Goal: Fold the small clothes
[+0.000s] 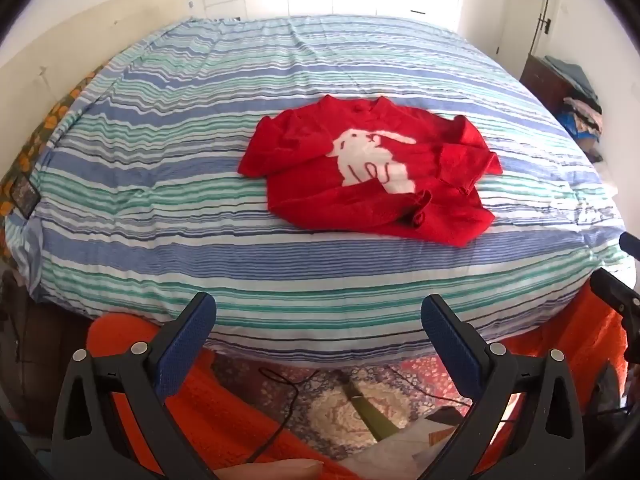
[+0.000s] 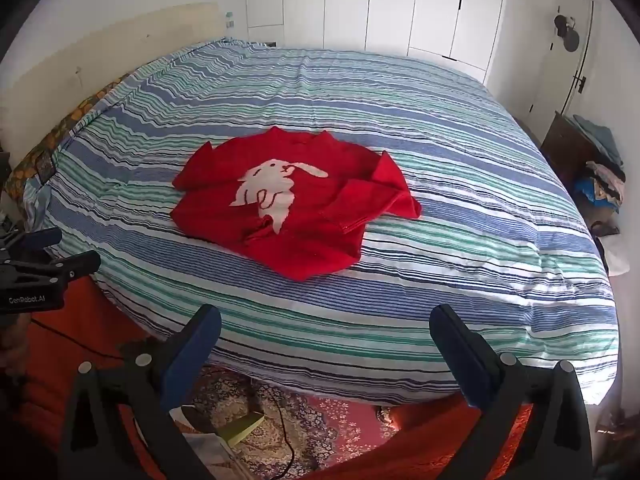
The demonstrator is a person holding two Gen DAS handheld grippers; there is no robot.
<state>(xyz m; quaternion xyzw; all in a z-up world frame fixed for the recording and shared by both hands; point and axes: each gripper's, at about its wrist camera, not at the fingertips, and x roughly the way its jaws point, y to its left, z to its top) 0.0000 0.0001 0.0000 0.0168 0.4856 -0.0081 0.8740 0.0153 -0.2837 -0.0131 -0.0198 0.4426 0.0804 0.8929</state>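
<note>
A small red sweater [image 1: 360,172] with a white rabbit on its front lies flat on the striped bed [image 1: 200,208], both sleeves folded in over the body. It also shows in the right wrist view [image 2: 296,204]. My left gripper [image 1: 318,312] is open and empty, held back over the bed's near edge, well short of the sweater. My right gripper [image 2: 325,322] is open and empty too, at the near edge. The left gripper shows at the left side of the right wrist view [image 2: 48,252]; the right gripper's tips show at the right edge of the left wrist view [image 1: 624,268].
The bed [image 2: 480,220] has a blue, green and white striped cover. An orange blanket [image 1: 224,408] and a patterned rug [image 1: 352,396] with cables lie below the near edge. A dark cabinet [image 2: 568,148] stacked with clothes stands at the right. White wardrobes [image 2: 400,4] line the back wall.
</note>
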